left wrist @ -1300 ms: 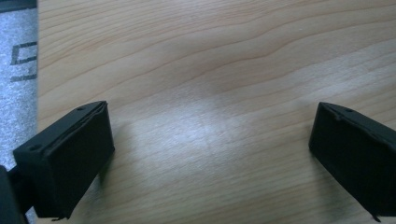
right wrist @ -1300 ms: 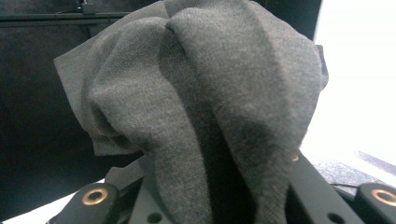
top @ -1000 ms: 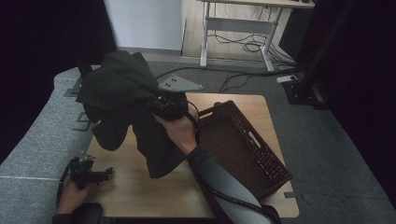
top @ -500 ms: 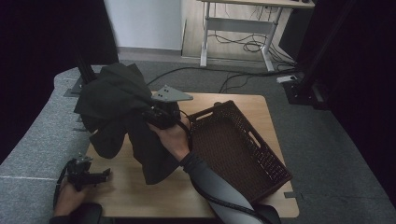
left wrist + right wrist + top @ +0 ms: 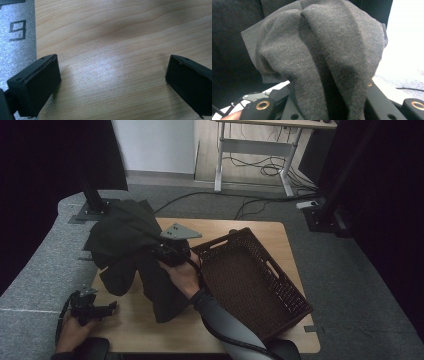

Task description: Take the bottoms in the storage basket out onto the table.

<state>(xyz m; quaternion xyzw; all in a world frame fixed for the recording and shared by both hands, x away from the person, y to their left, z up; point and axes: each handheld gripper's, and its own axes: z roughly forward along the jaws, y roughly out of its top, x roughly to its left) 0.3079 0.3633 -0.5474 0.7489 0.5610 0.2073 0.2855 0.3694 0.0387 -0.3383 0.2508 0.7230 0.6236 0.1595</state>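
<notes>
Left gripper [image 5: 102, 309] at near-left corner of wooden surface [image 5: 240, 232], gripped by left hand [image 5: 75, 332]; jaws spread wide, nothing between them, bare wood grain straight ahead of jaws in left gripper view [image 5: 112, 72], grey mat edge with a printed mark off to that view's left. Farther in, right gripper [image 5: 159, 252] above surface, right hand [image 5: 182, 275] behind it, grey three-cornered plate [image 5: 180, 231] on top. Jaws of right gripper pinching dark grey garment [image 5: 127, 247]: cloth bunched between jaws and rising in folds ahead of them in right gripper view [image 5: 324, 55], jaw tips buried in fabric there. Garment hangs from jaws, bulk draped to left of right gripper, one long fold trailing below and nearward of jaws down onto surface; upper left part spills past far-left edge of surface. Brown wicker basket [image 5: 280, 295] just beside right gripper on opposite side from garment, resting on surface, set askew, apart from garment. Beyond surface: grey carpeted floor [image 5: 350, 270], black post base, cables, legs of a desk [image 5: 250, 150] farthest back.
</notes>
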